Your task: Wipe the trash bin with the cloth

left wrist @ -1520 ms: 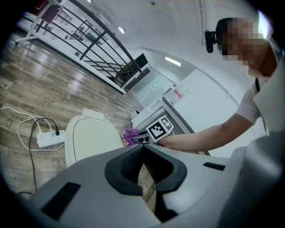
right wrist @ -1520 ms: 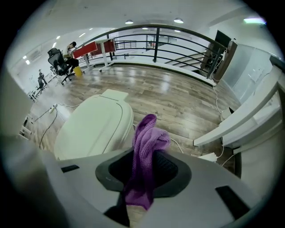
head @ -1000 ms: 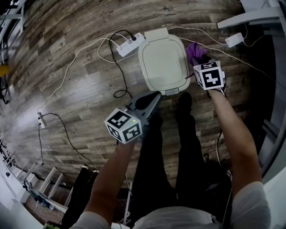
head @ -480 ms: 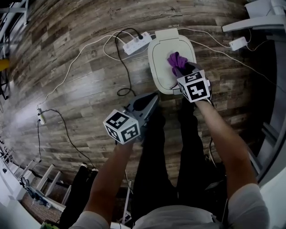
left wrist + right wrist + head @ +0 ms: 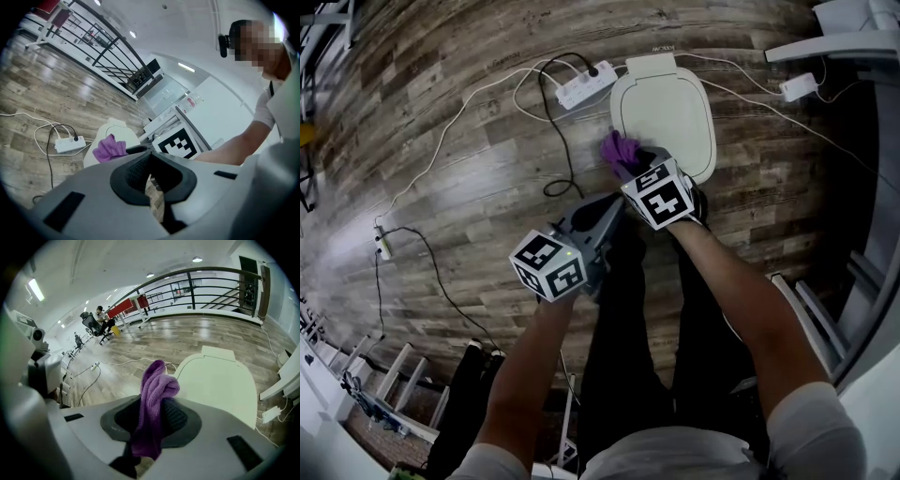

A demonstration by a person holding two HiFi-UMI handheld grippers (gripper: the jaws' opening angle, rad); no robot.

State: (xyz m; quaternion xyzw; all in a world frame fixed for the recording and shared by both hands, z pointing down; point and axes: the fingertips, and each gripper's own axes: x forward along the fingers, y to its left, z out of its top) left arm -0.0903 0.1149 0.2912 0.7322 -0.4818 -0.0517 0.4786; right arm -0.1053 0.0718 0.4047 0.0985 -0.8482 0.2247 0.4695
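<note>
Wood-plank floor (image 5: 441,94), white power strip (image 5: 586,89), black railing (image 5: 190,287), ceiling lights (image 5: 197,259), perhaps desks (image 5: 136,303) beyond

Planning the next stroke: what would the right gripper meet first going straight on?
Likely the trash bin lid at its near edge, cloth leading; possibly the floor beside it, depth is unclear.

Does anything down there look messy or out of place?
Only the cables: they sprawl loose across the floor from the power strip beside the trash bin. Nothing looks spilled or broken.
</note>
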